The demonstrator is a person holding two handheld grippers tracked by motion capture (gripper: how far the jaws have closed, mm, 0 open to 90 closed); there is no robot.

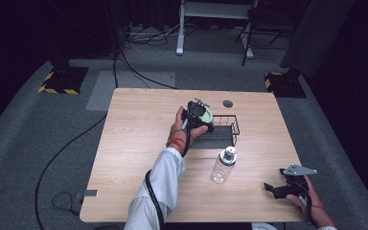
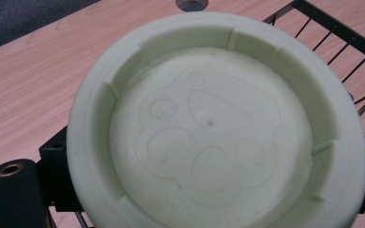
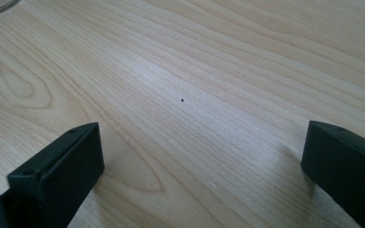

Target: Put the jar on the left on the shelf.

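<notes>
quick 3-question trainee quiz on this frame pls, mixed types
1. True or false: the right tongs grip the clear bottle.
2. What do the left tongs hold? A) pale green lid B) a spoon C) a sponge
3. Which object sits just beyond the held lid on the table?

Key:
1. False: they are open over bare wood, the bottle stands apart.
2. A
3. The black wire basket.

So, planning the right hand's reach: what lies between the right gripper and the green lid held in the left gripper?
In the high view, a clear bottle stands on the table between the right gripper and the green lid that the left gripper holds by the wire basket.
</notes>
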